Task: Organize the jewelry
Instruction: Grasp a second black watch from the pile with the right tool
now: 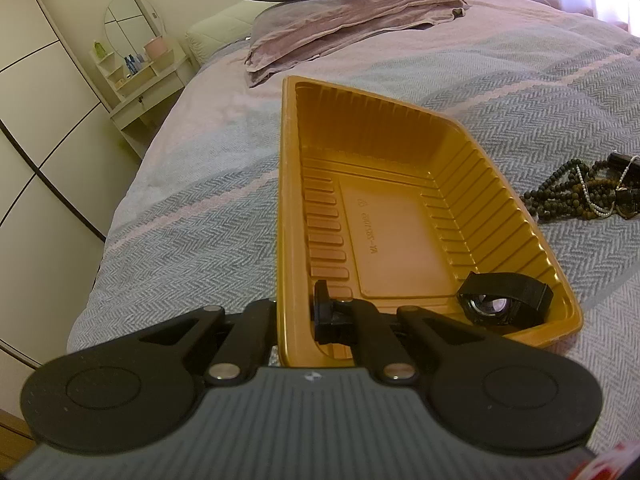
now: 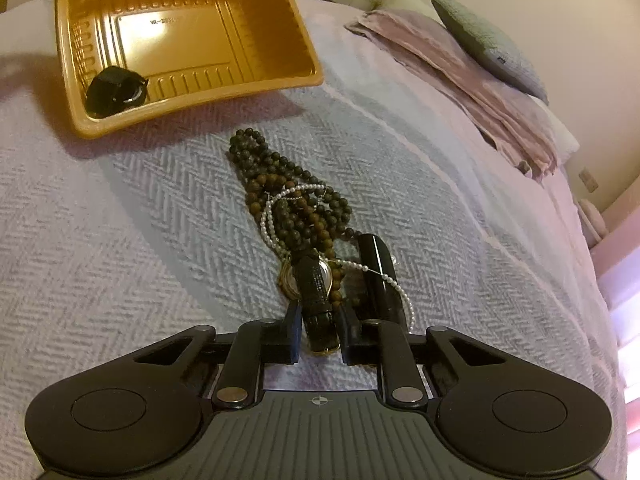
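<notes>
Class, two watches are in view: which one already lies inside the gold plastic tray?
The black fabric-strap watch, curled in the gold plastic tray's corner. The gold-cased leather-strap watch lies on the bedspread between the right gripper's fingers.

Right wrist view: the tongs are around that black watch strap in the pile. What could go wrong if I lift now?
1. The pearl strand lies tangled over the gold-cased watch and the dark bead strings, so lifting may drag the whole pile along.
2. The right tongs catch only the strap's end, so the watch could swing or slip.
3. The left tongs pinch the gold tray by one edge, tilted; the black watch inside could slide.
</notes>
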A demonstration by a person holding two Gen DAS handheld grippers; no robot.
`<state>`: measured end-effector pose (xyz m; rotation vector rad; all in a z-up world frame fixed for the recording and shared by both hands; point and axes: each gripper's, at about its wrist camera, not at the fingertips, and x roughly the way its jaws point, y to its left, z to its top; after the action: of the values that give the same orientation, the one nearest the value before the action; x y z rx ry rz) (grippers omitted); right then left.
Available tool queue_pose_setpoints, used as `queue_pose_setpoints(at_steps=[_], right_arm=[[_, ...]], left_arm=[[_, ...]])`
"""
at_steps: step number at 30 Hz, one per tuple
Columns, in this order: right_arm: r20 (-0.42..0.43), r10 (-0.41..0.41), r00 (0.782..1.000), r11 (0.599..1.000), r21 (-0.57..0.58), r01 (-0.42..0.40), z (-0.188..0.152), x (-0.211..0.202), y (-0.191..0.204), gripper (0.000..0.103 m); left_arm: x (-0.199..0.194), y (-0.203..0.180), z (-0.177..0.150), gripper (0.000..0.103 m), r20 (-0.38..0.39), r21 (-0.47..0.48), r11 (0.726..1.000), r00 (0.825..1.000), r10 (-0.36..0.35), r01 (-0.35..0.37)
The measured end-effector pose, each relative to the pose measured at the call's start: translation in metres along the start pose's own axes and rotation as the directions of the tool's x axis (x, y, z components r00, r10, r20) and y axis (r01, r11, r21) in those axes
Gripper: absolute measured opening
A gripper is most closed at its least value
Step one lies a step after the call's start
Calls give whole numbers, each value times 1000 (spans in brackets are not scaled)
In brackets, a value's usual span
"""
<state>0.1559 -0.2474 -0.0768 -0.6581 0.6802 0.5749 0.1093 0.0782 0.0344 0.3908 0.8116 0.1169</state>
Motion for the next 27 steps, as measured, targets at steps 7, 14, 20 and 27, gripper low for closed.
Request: queue_pose_setpoints(at_steps=[7, 14, 20, 27], right_arm=[[28, 9, 1000, 993, 113, -12, 16, -21, -14, 16], [76, 27, 997, 985, 165, -40, 35, -43, -21, 15], [142, 62, 988, 976, 197, -90, 59, -54, -19, 15], [246, 140, 959, 963, 192, -190, 104, -66, -3, 15]], left_arm=[[0, 0, 0, 2, 0, 0, 1000, 1000, -1, 1], [0, -1, 0, 2, 0, 0, 1000, 1000, -1, 1], [0, -1, -1, 2, 2, 3, 1000, 1000, -2, 2], [0, 0, 0, 2, 3, 1, 1000, 1000, -5, 5]])
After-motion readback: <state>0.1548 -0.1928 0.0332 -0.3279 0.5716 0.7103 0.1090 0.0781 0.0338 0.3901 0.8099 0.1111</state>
